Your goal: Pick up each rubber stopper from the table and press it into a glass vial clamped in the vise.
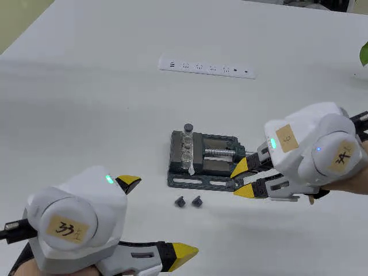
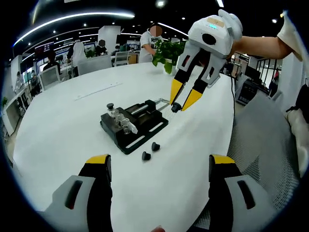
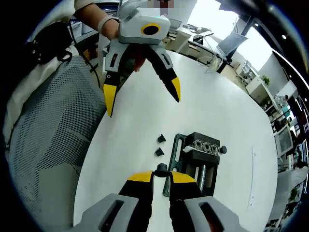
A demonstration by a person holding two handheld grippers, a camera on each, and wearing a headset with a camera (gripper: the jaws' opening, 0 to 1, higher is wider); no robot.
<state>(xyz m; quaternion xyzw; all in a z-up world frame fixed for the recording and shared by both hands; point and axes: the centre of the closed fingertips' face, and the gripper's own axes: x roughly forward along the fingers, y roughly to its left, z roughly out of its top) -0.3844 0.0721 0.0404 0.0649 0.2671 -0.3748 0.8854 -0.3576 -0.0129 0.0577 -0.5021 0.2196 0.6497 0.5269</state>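
Pinches a black rubber stopper (image 3: 161,167) in the nearly closed right hand-held gripper (image 3: 162,176) beside the vise (image 1: 221,165), three glass vials (image 1: 187,150) clamped upright in a row, one capped, and holds the left hand-held gripper (image 1: 159,217) wide open, empty, near two loose stoppers (image 1: 180,201) on the desk (image 1: 86,103).

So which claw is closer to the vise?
Right. The right claw sits right at the vise, by its screw end. The left claw is farther off, toward the person, with the two loose stoppers between it and the vise.
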